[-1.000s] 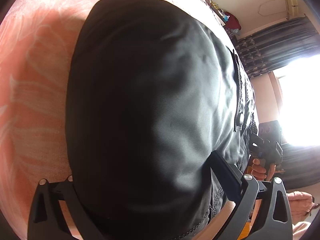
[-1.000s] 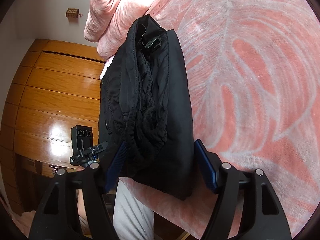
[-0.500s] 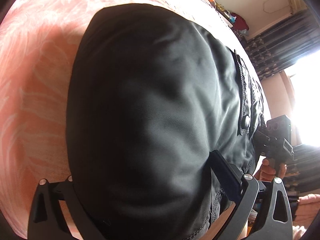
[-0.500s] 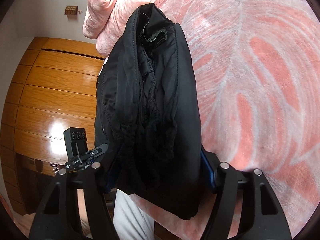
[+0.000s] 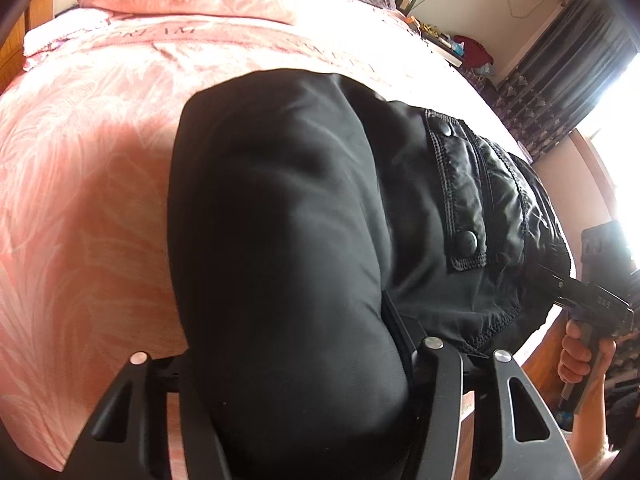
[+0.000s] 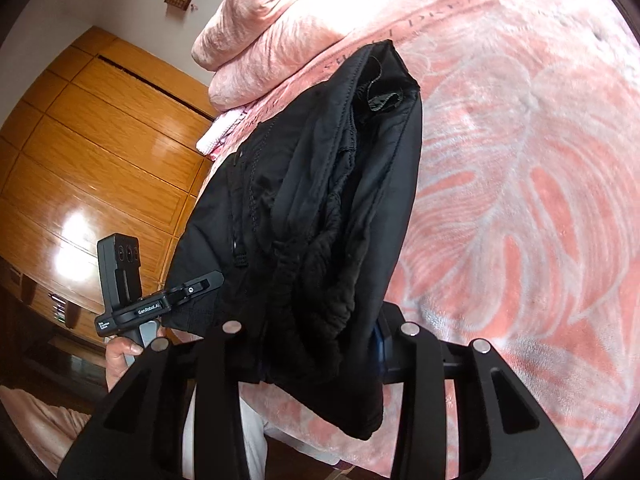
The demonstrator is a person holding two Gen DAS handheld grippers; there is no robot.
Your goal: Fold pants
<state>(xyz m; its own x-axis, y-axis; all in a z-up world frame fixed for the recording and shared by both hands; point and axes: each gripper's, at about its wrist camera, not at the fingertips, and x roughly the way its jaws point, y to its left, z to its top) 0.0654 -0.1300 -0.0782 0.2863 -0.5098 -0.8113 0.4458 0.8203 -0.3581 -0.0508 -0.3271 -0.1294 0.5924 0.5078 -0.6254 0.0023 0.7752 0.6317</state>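
Observation:
The black pants are bunched into a thick folded bundle and held above the pink bed. My left gripper is shut on the leg end of the pants; cloth fills the space between its fingers and hides the tips. A snap-button pocket flap faces up. In the right wrist view my right gripper is shut on the waistband end of the pants, with the gathered elastic hanging between the fingers. The other gripper shows at the left there, and the right one shows in the left view.
A pink leaf-patterned bedspread lies under the pants. Pink pillows are stacked at the head of the bed. A wooden wardrobe stands beside the bed. Dark curtains and a bright window are at the right.
Both grippers have closed on the pants. The bundle has been lifted and drawn nearer; more of the bed and pillows shows beyond it.

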